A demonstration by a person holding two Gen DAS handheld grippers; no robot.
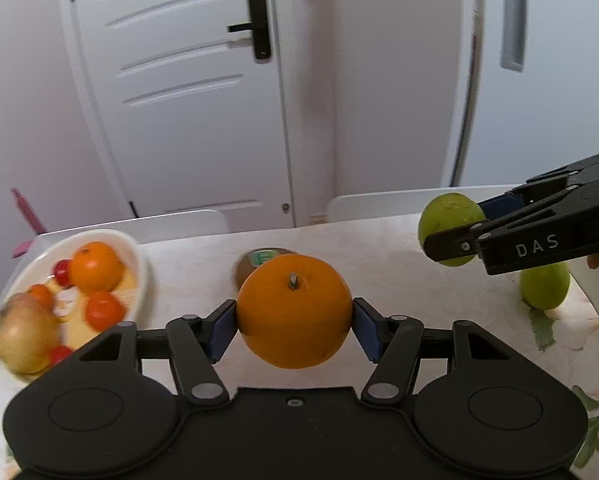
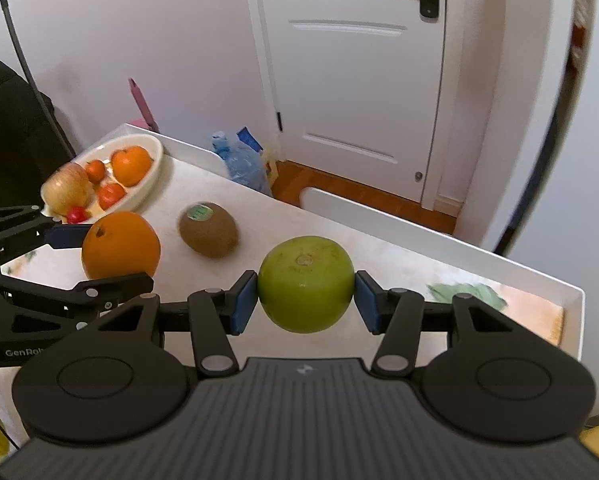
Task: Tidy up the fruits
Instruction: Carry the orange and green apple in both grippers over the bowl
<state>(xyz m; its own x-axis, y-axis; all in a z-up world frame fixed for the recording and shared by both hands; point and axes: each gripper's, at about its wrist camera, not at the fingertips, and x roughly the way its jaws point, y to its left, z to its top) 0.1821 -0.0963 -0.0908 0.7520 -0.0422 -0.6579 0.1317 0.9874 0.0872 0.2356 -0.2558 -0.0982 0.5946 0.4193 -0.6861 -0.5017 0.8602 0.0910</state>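
My left gripper (image 1: 294,322) is shut on a large orange (image 1: 293,311) and holds it above the table; the orange also shows in the right wrist view (image 2: 120,245). My right gripper (image 2: 306,300) is shut on a round green fruit (image 2: 305,284), which also shows in the left wrist view (image 1: 448,220), held off the table. A brown kiwi (image 2: 208,235) with a green sticker lies on the table between them. A white oval bowl (image 2: 149,184) at the far left holds an orange, an apple, tomatoes and small red fruits.
A green pear-like fruit (image 1: 545,286) stands near the table's right edge. The white table (image 2: 399,256) has a raised rim. A blue plastic bag (image 2: 245,166) sits on the floor beyond it. White chair backs (image 1: 379,204) and a door stand behind.
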